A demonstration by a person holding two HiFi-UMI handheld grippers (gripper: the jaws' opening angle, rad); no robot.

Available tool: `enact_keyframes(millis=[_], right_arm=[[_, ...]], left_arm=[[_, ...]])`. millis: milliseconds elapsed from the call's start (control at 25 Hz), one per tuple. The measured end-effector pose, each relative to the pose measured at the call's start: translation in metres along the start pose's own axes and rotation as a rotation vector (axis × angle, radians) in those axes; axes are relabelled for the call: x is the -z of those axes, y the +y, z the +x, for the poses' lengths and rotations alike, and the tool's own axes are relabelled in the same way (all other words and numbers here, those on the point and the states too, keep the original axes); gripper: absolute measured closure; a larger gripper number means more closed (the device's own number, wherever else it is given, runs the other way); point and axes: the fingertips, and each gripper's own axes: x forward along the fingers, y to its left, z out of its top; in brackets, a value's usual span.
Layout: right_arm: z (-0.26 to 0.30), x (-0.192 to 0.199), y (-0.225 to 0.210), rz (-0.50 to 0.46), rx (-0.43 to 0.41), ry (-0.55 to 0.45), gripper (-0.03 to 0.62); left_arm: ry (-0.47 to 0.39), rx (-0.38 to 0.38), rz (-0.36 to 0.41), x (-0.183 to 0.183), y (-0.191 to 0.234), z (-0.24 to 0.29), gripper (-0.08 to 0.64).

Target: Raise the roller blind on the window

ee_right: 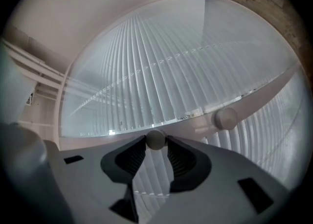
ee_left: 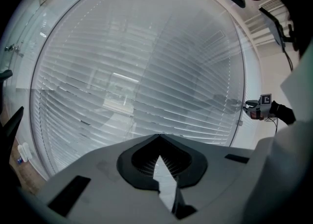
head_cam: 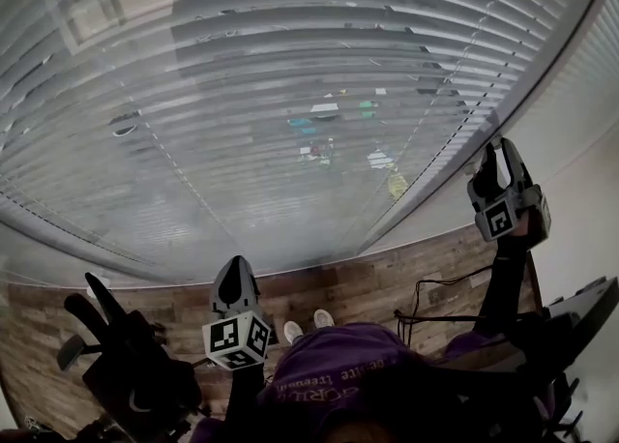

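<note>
The slatted window blind (head_cam: 290,93) hangs lowered and fills most of the head view. My right gripper (head_cam: 498,146) is raised at the blind's right edge, by the frame. In the right gripper view its jaws (ee_right: 155,140) are shut on a small grey round knob (ee_right: 155,141) held between the tips, with the blind (ee_right: 161,71) behind. A second round knob (ee_right: 226,118) sits a little to the right on the frame. My left gripper (head_cam: 235,281) hangs low in the middle, facing the blind (ee_left: 137,81). Its tips (ee_left: 159,136) meet with nothing between them.
A wooden floor (head_cam: 387,281) runs below the window. A black chair (head_cam: 126,373) stands at lower left, and a dark desk edge (head_cam: 571,315) with a cable (head_cam: 426,296) at lower right. A white wall (head_cam: 580,161) borders the window's right side.
</note>
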Motion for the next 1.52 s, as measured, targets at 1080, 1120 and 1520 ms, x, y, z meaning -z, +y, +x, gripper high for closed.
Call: enact_keyframes(millis=[1080, 1120, 1520], right_arm=[[-0.047, 0.258, -0.080, -1.361, -0.217, 0.589, 0.594], [-0.047, 0.259, -0.080, -1.369, -0.213, 0.591, 0.594], [-0.049, 0.261, -0.085, -1.446, -0.203, 0.631, 0.594]], left_arm=[[-0.019, 0.017, 0.075, -0.006, -0.015, -0.010, 0.558], [-0.020, 0.018, 0.076, -0.007, -0.016, -0.010, 0.558], [-0.022, 0.029, 0.076, -0.008, -0.021, -0.006, 0.558]])
